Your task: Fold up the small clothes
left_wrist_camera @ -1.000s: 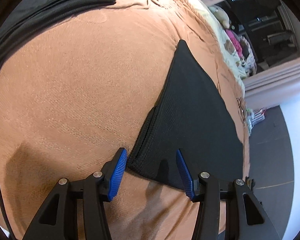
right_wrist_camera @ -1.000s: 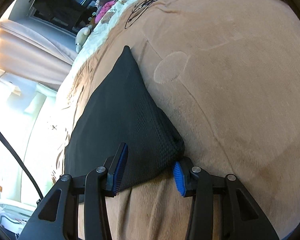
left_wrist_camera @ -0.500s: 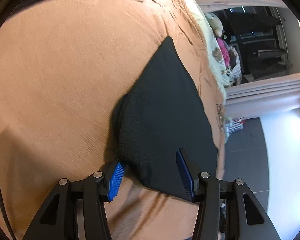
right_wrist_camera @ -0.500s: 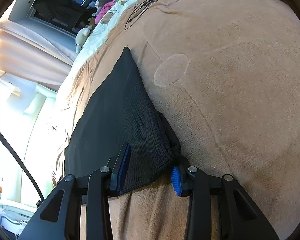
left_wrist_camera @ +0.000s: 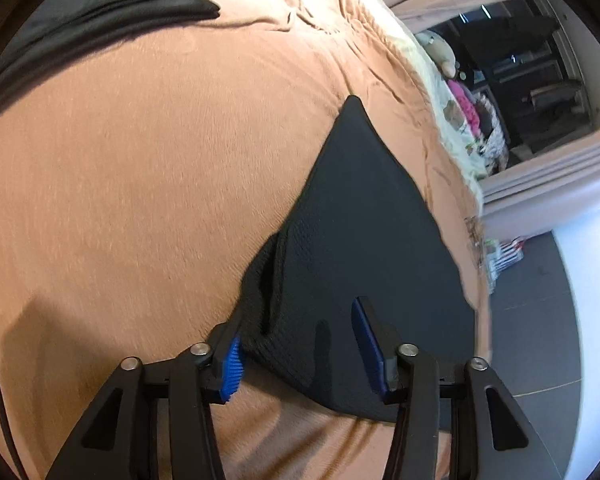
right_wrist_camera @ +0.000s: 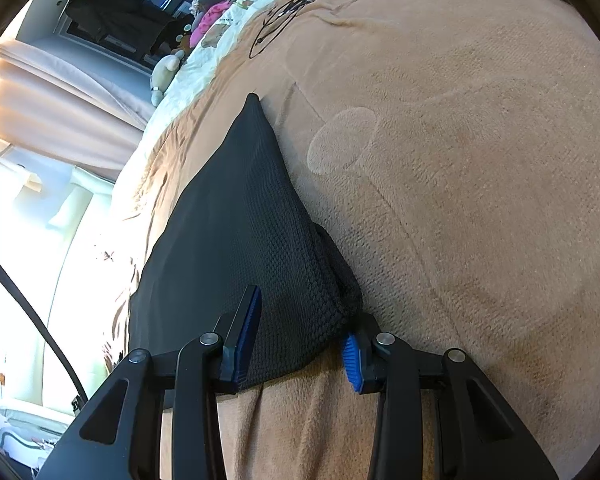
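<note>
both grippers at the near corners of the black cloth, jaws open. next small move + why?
Probably close both grippers. Each one straddles a near corner of the black cloth: the left gripper and the right gripper have fabric between open jaws, one finger of each under the edge. The cloth lies on the blanket, nothing pinched yet, so gripping comes before any lift or fold.

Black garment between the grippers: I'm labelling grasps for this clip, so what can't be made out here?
- Left wrist view: the black garment covers most of one finger of the left gripper, hiding any contact.
- Right wrist view: the same at the right gripper.
- Both views: the garment type is unreadable; it is folded.
</note>
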`<state>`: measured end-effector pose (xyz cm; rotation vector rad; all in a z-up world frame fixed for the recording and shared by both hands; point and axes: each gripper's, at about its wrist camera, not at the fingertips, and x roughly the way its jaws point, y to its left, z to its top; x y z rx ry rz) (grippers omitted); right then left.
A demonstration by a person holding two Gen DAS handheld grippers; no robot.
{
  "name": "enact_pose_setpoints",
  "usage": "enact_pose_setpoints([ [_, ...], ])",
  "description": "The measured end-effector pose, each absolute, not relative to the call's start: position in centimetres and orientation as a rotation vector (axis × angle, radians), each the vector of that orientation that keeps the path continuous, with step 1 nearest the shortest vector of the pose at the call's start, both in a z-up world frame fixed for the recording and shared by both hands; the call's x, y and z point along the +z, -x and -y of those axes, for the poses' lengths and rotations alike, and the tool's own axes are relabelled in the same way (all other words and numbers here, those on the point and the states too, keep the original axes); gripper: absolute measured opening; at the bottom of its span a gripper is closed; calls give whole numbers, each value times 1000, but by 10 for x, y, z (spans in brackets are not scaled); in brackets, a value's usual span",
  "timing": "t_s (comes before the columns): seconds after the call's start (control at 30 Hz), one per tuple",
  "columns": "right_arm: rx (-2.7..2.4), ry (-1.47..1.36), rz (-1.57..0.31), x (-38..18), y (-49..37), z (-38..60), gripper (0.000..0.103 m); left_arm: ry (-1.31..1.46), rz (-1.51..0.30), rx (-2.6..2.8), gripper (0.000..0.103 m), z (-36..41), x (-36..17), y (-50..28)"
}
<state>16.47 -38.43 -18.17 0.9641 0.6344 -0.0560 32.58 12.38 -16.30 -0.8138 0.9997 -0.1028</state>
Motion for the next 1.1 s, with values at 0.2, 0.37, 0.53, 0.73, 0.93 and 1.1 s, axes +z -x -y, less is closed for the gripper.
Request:
enact_pose_setpoints([
  [0.2,-82,-939,-641,-175,-168,386,10,703,-999,-104,28,-118,-164,-329],
  [0.37,-88,-883,-634,-161,-167,383,1,621,-1008,-83,8,-119,-160,-328],
  [0.53,-81,-856,-608,-137,-165,373,0,590,-954,-90,7,-121,-131,-328],
  [0.73,-30,-827,-608,-120,-154,358,0,617,-921,-99,6,-135,-109,-320],
  [0.93,9,-808,-654,-126,-143,344,0,622,-914,-98,6,-149,-102,-289],
  [1.1,17,-796,-677,-126,-134,346,0,638,-921,-98,6,-157,-107,-262],
])
